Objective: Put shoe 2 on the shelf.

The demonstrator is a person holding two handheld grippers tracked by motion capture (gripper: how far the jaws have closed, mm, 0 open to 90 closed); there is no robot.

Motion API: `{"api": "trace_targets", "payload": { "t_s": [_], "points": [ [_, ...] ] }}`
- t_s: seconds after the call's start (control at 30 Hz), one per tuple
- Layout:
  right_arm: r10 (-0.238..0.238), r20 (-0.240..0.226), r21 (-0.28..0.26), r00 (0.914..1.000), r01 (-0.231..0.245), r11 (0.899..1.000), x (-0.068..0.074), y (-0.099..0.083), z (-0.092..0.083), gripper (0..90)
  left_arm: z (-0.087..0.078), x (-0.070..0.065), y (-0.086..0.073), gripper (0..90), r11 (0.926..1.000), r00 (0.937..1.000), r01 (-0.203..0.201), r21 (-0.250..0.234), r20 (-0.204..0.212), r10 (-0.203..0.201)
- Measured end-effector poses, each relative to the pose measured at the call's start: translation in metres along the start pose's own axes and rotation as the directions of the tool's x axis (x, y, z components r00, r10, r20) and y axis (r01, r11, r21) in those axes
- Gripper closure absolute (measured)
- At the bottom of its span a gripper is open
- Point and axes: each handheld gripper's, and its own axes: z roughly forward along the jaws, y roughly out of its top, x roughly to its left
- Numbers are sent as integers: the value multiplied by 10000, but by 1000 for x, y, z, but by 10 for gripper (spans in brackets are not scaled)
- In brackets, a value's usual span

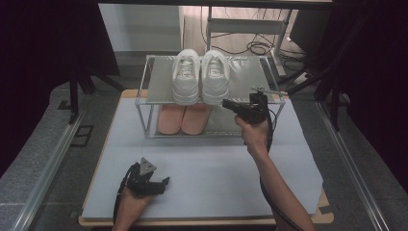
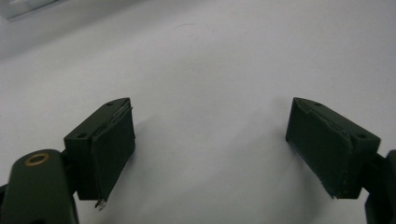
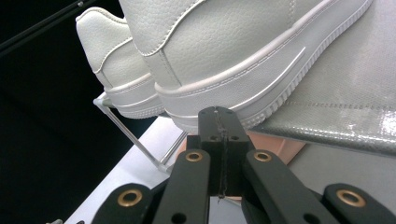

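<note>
Right gripper (image 1: 226, 103), jaws pressed together, empty, perhaps just touching heel of white sneaker (image 1: 215, 79) at top shelf (image 1: 250, 77) front edge. Left gripper (image 1: 161, 183) spread wide over bare mat (image 1: 216, 168).

A pair of white leather sneakers (image 1: 199, 77) stood side by side on the top shelf of a small metal-framed rack (image 1: 250, 77), upright, heels toward the person and toes pointing away. Their sides touched or nearly so. The right sneaker (image 3: 243, 51) showed a pebbled heel and a ribbed white sole, its heel at the shelf's front edge.
</note>
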Motion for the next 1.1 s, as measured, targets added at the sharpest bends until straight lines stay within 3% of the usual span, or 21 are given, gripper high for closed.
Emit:
{"api": "trace_targets", "payload": {
  "t_s": [0.17,0.37,0.57,0.9,1.1],
  "points": [
    [-16,-54,-5,10000,16,10000,-2,1,0,900,0,0,0,157,10000,10000,-26,-7,-8,26],
    [-200,247,-27,9995,201,9998,1,3,4,900,0,0,0,157,10000,10000,-12,-34,-16,12],
    [-106,141,-19,9998,106,9999,1,3,5,900,0,0,0,157,10000,10000,7,-30,-9,-7],
    [-392,130,137,9991,390,9991,3,1,5,900,0,0,0,157,10000,10000,35,18,17,-35],
    [-397,104,340,9992,393,9986,4,2,3,859,0,0,0,157,10000,10000,16,11,1,-16]
  ]
}}
